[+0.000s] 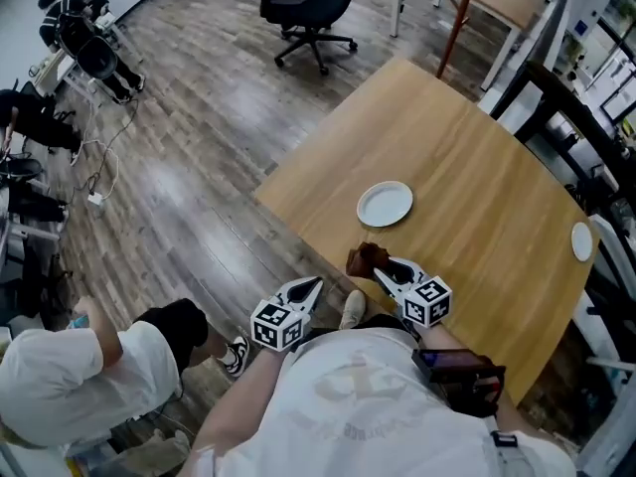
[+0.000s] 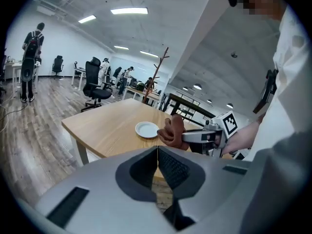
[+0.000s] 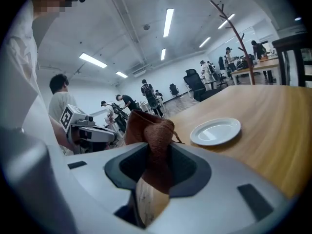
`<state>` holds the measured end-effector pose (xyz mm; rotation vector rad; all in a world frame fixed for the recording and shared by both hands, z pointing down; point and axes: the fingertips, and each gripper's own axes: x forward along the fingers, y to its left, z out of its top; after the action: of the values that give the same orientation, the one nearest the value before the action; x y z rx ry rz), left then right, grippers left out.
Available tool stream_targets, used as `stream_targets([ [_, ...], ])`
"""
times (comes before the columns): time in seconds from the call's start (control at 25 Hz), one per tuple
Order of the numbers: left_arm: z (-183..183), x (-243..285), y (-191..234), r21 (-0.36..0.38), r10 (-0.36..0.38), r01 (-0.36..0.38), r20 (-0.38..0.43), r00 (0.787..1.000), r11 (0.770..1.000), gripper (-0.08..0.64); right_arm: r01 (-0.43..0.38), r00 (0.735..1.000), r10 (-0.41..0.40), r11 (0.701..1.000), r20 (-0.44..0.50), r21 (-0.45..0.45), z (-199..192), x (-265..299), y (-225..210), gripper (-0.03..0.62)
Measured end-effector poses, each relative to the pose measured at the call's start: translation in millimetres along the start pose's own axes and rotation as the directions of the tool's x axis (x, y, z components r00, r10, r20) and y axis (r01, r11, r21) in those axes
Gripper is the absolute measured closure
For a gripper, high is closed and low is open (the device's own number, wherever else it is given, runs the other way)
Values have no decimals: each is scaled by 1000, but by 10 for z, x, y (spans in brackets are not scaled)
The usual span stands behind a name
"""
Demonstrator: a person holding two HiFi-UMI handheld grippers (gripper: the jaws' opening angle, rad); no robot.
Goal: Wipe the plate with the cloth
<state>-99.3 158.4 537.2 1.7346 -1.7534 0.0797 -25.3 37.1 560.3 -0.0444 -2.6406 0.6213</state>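
The white plate sits on the wooden table. Just short of it the right gripper pinches the brown cloth (bunched, off the plate). The left gripper, farther from it, is closed on nothing.

Plate on table; cloth near table edge.

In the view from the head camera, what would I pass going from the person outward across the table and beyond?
Right gripper, brown cloth held in its jaws, white plate, black office chair.
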Motion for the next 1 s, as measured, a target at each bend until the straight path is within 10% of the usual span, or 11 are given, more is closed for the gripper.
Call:
stream_targets([
  [1.0,496,967,-29,173,-270,315,-240,933,933,548,308,949,-313,945,36,105,24,110,-842,466],
])
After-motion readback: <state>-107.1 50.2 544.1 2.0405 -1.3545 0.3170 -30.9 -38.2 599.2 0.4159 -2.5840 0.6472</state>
